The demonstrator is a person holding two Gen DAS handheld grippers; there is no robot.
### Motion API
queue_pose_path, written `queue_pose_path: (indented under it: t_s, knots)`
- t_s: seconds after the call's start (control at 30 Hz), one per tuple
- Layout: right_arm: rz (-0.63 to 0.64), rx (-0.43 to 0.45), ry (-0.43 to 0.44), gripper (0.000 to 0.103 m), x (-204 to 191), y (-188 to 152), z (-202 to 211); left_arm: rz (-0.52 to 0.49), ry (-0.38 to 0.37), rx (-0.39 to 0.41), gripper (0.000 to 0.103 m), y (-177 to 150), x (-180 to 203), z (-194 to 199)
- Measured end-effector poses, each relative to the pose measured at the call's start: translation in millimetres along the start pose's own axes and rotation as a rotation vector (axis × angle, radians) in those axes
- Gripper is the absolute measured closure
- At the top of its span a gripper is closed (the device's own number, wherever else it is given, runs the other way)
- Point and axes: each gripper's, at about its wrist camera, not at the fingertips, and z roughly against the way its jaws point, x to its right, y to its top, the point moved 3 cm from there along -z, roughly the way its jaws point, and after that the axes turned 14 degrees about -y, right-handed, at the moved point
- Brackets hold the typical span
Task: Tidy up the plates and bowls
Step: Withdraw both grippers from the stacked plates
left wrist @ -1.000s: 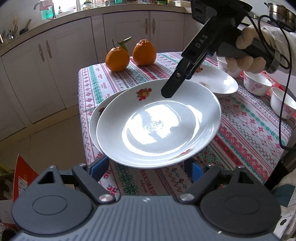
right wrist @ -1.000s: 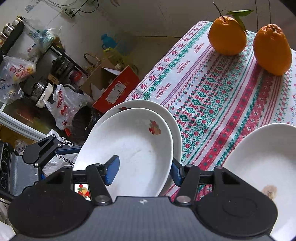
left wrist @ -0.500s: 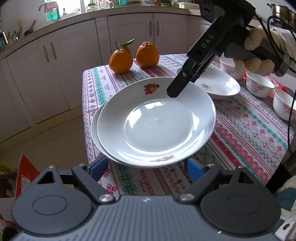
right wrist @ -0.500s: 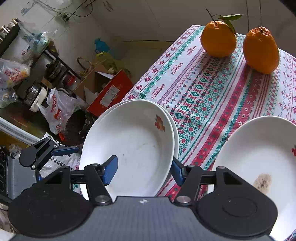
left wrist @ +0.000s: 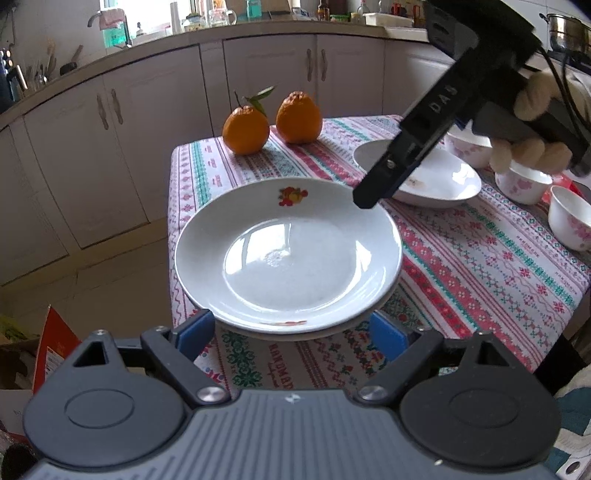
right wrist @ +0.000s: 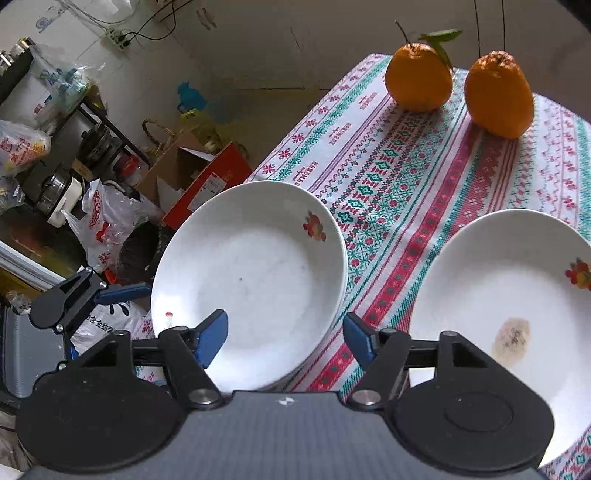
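Settled now, the white round ceramic plate with a red flower print (left wrist: 288, 251) lies nested squarely on the plate beneath it, at the patterned tabletop (left wrist: 480, 266) corner. Left gripper (left wrist: 291, 332) and right gripper (right wrist: 284, 332) both hover with jaws released, holding nothing.

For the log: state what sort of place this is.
Most likely a home kitchen. Cream base cabinets run under a counter with a sink tap; a pot stands at the right; the table wears a patterned cloth; grocery bags crowd the floor.
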Motion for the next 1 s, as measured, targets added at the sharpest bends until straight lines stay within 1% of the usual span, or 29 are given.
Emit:
queue_pose_path:
  t_s: [0.07,0.13,0.17,0.2,0.23,0.27,0.33,0.43,0.47,0.57,0.63,0.73,0.9,1.0]
  knots:
    - [-0.003,0.042,-0.02,0.016,-3.6,-9.0,11.4,-0.005,0.006,0.014,0.012,1.2,3.5,5.9]
    - [-0.011,0.102,-0.054,0.01,-6.6,-19.6,23.9,-0.003,0.011,0.031,0.011,3.0,7.5,11.4]
    - [-0.008,0.136,-0.081,0.007,-8.8,-25.5,30.4,-0.008,0.025,0.032,0.011,3.9,8.6,13.4]
    - [-0.005,0.184,-0.126,0.005,-11.2,-33.1,38.3,-0.008,0.024,0.04,0.01,5.1,10.5,15.2]
    - [-0.004,0.226,-0.169,0.0,-12.0,-39.1,44.8,-0.009,0.025,0.049,0.009,6.4,12.9,17.3]
    - [0.0,0.272,-0.216,0.0,-13.9,-47.3,51.0,-0.009,0.028,0.054,0.008,7.3,14.4,18.1]
    - [0.011,0.322,-0.307,0.0,-17.4,-61.4,58.4,-0.015,0.03,0.063,0.008,10.3,18.6,20.1]
    - [0.008,0.368,-0.427,0.0,-16.1,-81.7,65.8,-0.028,0.032,0.076,0.008,16.5,25.0,21.1]
    - [-0.004,0.377,-0.448,0.0,-14.5,-87.2,67.7,-0.03,0.032,0.077,0.008,18.7,26.4,20.5]
    - [-0.052,0.365,-0.457,0.0,-3.5,-99.5,72.0,-0.051,0.025,0.082,0.008,27.5,36.6,16.8]
    - [-0.069,0.366,-0.448,0.0,3.7,-109.5,78.0,-0.068,0.016,0.087,0.007,32.3,45.2,12.7]
    - [-0.091,0.367,-0.458,0.0,15.8,-118.6,88.1,-0.083,0.023,0.096,0.006,40.0,60.8,0.7]
    - [-0.085,0.343,-0.453,0.0,45.7,-119.5,103.0,-0.056,0.047,0.13,0.006,54.4,87.7,-28.4]
    - [-0.078,0.33,-0.436,0.0,60.7,-114.7,111.1,-0.032,0.06,0.133,0.006,63.3,105.6,-51.8]
